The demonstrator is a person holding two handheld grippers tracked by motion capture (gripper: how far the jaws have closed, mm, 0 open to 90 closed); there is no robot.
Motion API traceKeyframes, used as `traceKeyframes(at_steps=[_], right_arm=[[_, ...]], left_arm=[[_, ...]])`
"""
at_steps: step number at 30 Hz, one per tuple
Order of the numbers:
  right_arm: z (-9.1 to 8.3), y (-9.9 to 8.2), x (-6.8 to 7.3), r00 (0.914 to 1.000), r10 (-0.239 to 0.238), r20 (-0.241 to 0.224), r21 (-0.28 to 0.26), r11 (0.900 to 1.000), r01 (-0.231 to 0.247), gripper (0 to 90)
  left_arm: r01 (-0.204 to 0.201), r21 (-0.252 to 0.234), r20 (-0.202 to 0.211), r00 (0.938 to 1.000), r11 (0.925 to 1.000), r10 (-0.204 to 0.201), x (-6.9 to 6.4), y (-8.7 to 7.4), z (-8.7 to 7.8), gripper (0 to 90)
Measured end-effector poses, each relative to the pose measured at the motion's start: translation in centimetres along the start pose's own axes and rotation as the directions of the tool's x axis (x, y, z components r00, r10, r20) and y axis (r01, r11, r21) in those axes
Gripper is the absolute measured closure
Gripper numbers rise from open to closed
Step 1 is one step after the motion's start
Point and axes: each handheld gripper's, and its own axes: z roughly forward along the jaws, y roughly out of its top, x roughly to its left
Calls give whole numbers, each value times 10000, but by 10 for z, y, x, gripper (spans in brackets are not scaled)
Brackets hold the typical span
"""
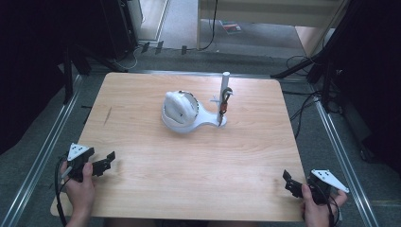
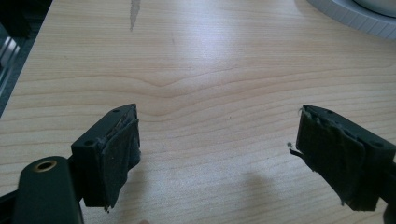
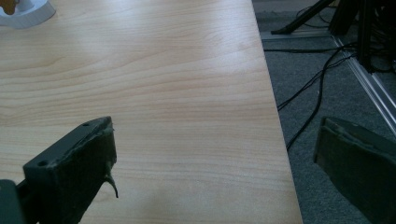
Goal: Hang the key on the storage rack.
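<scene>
A white stand (image 1: 187, 115) sits near the middle of the wooden table (image 1: 142, 142), with a rounded white dome on its base and an upright white post (image 1: 223, 90) at its right. A dark hook-shaped piece with an orange part (image 1: 225, 103) hangs on the post. My left gripper (image 1: 108, 161) rests at the table's near left, open, nothing between its jaws (image 2: 215, 154). My right gripper (image 1: 289, 182) is at the near right corner, open and empty (image 3: 215, 163), one jaw over the table edge. The stand's rim (image 2: 355, 16) and its base tip (image 3: 25, 14) peek into the gripper views.
Metal rails (image 1: 52, 137) run along both sides of the table over grey carpet. Black stand legs and loose cables (image 1: 312, 71) lie off the right side, with cables on the floor (image 3: 317, 84) beside the table edge. Dark equipment stands at the far left.
</scene>
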Motion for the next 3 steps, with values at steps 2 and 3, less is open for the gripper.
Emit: traceKeyframes(at_steps=[2,3], right_arm=[[0,0,-1,10000,77,13,23,10000,-77,0],[0,0,-1,9999,105,5,13,9999,-105,0]], left_arm=[[1,36,-5,10000,10000,-1,0,0,0,143],[19,37,-17,10000,10000,-19,0,0,0,143]])
